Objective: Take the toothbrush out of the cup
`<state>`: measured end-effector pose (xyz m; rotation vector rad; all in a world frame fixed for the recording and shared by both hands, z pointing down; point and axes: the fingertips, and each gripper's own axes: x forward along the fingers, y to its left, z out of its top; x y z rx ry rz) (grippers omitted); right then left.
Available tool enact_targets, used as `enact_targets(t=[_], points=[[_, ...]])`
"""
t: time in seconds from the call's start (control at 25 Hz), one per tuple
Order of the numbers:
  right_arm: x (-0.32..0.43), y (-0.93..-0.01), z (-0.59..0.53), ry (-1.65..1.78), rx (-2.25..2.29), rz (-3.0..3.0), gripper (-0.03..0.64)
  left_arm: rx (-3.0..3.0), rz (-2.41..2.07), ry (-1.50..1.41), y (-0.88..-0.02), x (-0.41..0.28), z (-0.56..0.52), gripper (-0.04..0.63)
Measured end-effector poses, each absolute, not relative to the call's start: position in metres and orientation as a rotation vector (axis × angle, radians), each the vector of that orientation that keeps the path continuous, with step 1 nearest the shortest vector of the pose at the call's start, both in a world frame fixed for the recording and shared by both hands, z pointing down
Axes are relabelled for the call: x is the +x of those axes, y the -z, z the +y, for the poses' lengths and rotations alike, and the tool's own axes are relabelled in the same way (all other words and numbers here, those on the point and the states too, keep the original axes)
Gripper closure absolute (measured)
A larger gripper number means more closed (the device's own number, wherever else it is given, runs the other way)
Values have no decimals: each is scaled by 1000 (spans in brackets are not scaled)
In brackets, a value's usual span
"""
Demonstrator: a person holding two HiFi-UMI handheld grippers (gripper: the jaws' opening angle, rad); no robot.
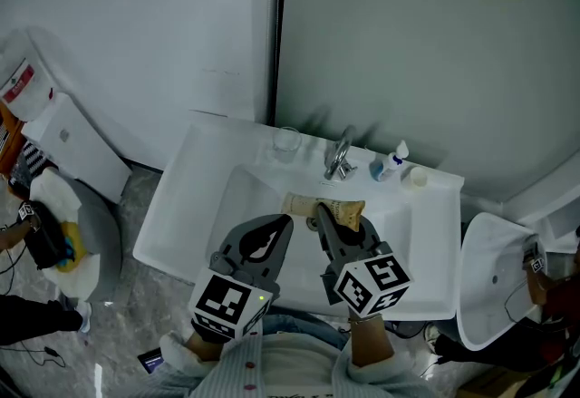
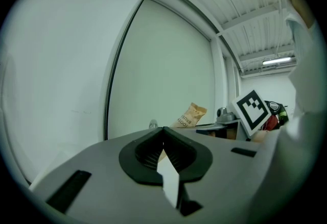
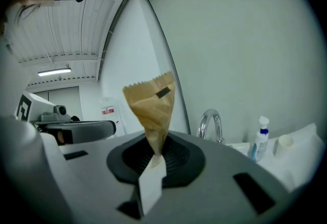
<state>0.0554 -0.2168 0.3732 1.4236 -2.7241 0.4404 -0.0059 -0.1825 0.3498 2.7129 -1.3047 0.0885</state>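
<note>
Washbasin (image 1: pixel 181 206) white, grey wall (image 1: pixel 408 43) behind (cup (image 1: pixel 286 144) beside tap (image 1: pixel 340 156)); right gripper (image 1: pixel 321 210) clamps paper packet (image 1: pixel 346 208), left gripper (image 1: pixel 286 222) closed.

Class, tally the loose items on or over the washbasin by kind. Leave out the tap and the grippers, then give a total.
clear glass cup: 1
brown paper packet: 1
blue-and-white bottle: 1
small white pot: 1
Total: 4

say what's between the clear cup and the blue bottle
The faucet, between the clear cup and the blue bottle; the head view shows it.
</note>
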Motion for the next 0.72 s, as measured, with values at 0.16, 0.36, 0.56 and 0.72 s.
enact_targets(t=[0.16, 0.36, 0.56, 0.72], points=[[53, -375, -218, -451, 1409, -2726, 575, 2708, -1311, -90, -350, -8, -184, 578], [50, -377, -218, -453, 1390, -2721, 575, 2709, -1303, -89, -350, -6, -185, 578], [46, -381, -217, -459, 1372, -2719, 575, 2707, -1306, -87, -351, -8, -184, 578], [42, -382, -217, -464, 1361, -2717, 575, 2700, -1317, -83, -351, -12, -186, 578]])
